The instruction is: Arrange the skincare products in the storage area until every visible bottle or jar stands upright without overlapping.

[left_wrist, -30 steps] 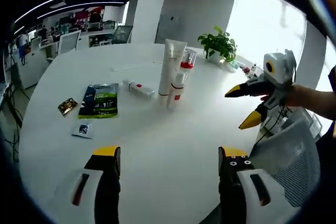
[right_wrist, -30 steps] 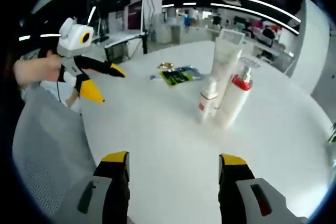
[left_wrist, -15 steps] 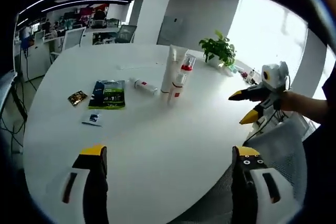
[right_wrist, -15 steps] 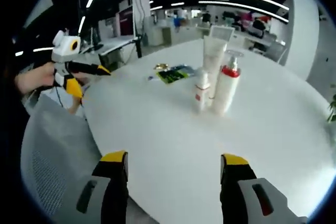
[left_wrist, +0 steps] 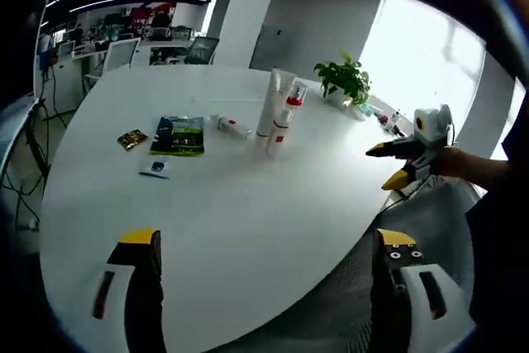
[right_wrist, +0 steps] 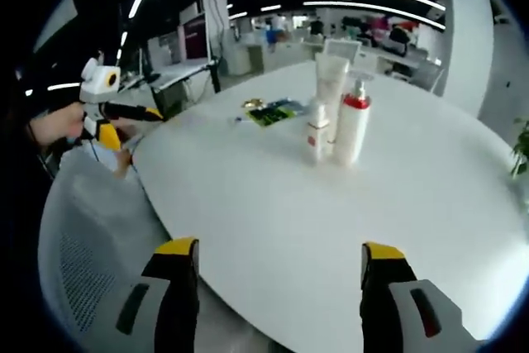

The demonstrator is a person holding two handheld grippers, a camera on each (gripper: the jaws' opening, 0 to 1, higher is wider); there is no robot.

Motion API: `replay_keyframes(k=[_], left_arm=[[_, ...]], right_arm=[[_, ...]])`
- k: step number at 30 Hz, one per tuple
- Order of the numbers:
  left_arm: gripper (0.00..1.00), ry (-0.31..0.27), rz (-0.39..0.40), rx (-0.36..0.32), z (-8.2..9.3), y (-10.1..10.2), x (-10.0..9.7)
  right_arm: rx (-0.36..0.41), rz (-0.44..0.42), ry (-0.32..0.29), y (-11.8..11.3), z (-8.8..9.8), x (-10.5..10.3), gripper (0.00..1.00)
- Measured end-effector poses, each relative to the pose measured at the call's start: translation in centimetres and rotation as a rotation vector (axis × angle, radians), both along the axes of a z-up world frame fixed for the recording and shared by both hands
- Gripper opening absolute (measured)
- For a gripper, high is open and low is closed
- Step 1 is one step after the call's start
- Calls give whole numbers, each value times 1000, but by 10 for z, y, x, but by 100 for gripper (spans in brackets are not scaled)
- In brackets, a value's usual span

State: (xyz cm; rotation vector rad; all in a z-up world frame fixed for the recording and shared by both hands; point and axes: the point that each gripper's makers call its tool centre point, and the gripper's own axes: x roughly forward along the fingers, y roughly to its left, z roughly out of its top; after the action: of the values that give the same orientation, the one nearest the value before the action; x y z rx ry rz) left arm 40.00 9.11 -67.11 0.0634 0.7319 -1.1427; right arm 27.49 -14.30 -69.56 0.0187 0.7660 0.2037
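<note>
Three products stand close together on the round white table (left_wrist: 231,229): a tall white tube (left_wrist: 269,103), a pump bottle with a red collar (left_wrist: 291,107) and a small white bottle with a red label (left_wrist: 275,135). A small white tube (left_wrist: 234,127) lies on its side to their left. My left gripper (left_wrist: 267,239) hangs open over the near table edge, far from them. My right gripper (left_wrist: 382,167), held in a hand, is open off the table's right side. The right gripper view shows the tube (right_wrist: 331,80), pump bottle (right_wrist: 351,128), small bottle (right_wrist: 316,134), my right gripper (right_wrist: 279,247) open, and my left gripper (right_wrist: 132,126) open.
A green sachet (left_wrist: 180,135), a small brown sachet (left_wrist: 131,139) and a white sachet (left_wrist: 156,169) lie left of the products. A potted plant (left_wrist: 343,80) stands at the far edge. A grey mesh chair (right_wrist: 83,229) sits against the table's near side.
Both views have pulled back from the table, so the products look smaller. Each gripper's jaws now stand somewhat wider apart. The products have not moved.
</note>
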Motion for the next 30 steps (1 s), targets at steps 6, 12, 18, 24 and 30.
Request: replay_keyframes(k=[6, 12, 18, 24, 30], left_arm=[[99, 8, 13, 8, -3, 2, 0], [99, 12, 4, 11, -4, 0, -1], [99, 20, -2, 13, -7, -2, 0], [99, 28, -2, 11, -10, -4, 4], [99, 34, -4, -2, -11, -9, 7]], right_arm=[[26, -21, 4, 1, -3, -4, 89], [59, -14, -22, 5, -1, -1, 99], [73, -16, -32, 6, -1, 3, 99], [65, -19, -19, 5, -2, 4, 99], [56, -21, -8, 2, 1, 9, 99]])
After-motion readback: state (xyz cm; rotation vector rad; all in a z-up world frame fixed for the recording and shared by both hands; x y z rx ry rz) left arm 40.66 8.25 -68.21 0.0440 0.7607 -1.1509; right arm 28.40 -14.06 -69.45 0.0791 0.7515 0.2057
